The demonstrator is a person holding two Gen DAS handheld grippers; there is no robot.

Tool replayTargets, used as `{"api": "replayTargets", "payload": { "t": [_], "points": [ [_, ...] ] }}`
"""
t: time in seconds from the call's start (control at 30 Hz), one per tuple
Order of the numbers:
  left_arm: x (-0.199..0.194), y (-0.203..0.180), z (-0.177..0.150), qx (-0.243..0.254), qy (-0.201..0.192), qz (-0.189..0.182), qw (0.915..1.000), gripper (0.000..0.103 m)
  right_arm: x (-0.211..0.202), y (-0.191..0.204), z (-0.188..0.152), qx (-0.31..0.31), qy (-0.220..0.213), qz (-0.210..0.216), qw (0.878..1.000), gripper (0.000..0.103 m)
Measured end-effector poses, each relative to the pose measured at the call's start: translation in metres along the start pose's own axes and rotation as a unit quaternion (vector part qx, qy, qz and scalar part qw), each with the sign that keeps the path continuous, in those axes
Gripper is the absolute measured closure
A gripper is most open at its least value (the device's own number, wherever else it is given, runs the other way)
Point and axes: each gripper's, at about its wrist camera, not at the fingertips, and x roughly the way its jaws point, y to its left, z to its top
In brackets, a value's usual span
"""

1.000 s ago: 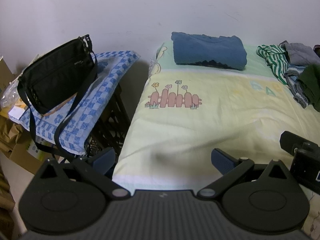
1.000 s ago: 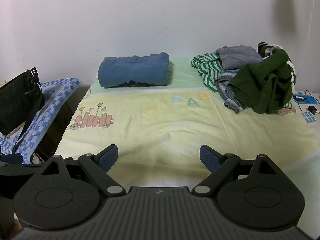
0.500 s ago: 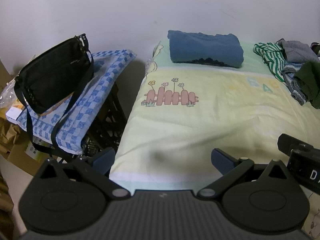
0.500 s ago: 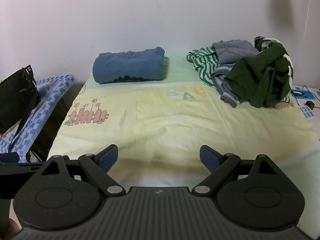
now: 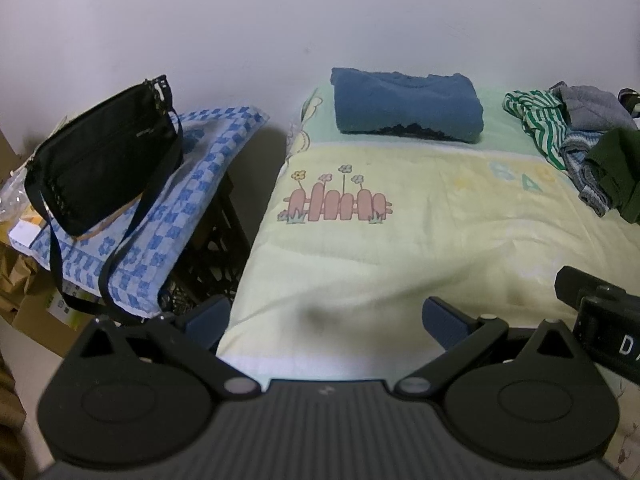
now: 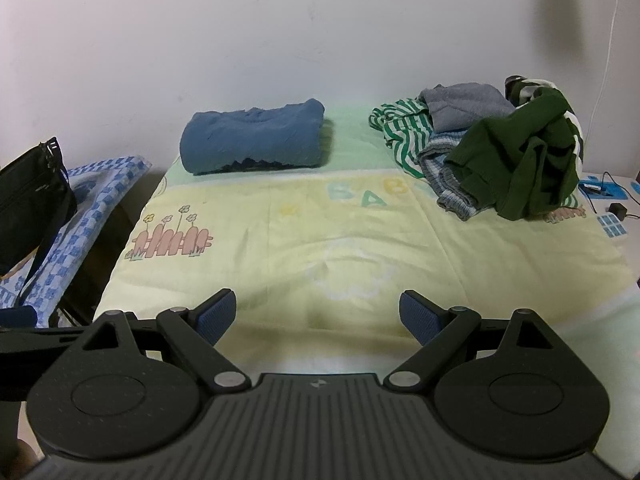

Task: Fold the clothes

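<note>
The left gripper is hovering with its blue-padded fingers spread wide apart and gripping nothing; the right gripper is likewise hanging with its fingers wide apart and empty; between and just beyond both pairs of fingers the pale yellow printed blanket on the bed is lying bare; farther ahead, slightly left of the right fingers, a folded blue knitted garment is resting near the wall; far off to the right of the fingers a crumpled pile of unfolded clothes, dark green, grey and green-striped, is sitting; left of the left fingers a black fabric shoulder bag is lying on a blue-checked cloth.
</note>
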Motion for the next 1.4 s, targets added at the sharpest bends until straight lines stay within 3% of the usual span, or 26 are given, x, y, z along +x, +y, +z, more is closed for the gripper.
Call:
{"api": "replayTargets", "payload": {
  "t": [1.4],
  "points": [
    [-0.0008, -0.0004, -0.0004, -0.005, -0.006, -0.004, 1.0000, 0.001, 0.0000, -0.0020, -0.0002, -0.005, -0.003, -0.001, 1.000, 0.012]
  ]
}}
